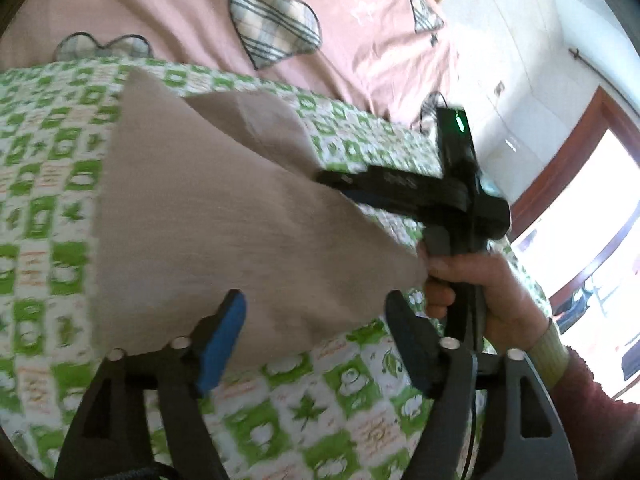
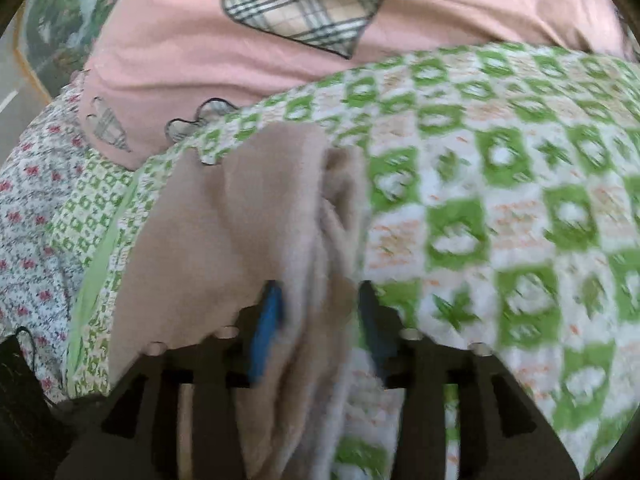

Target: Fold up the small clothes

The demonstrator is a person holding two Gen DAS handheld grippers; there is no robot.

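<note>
Beige cloth spread on green checked sheet

Left gripper is held wide at the cloth's near edge; right gripper is parted around a bunched fold.

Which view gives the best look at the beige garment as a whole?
The left wrist view: the beige garment lies spread across the green patterned sheet, most of its outline visible. The right wrist view shows only a bunched, blurred part of it, with folds running between that gripper's fingers.

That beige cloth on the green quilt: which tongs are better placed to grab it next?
Probably the right tongs: a bunched fold of the cloth lies between their open fingers. The left tongs are open too, over its flat edge.
</note>
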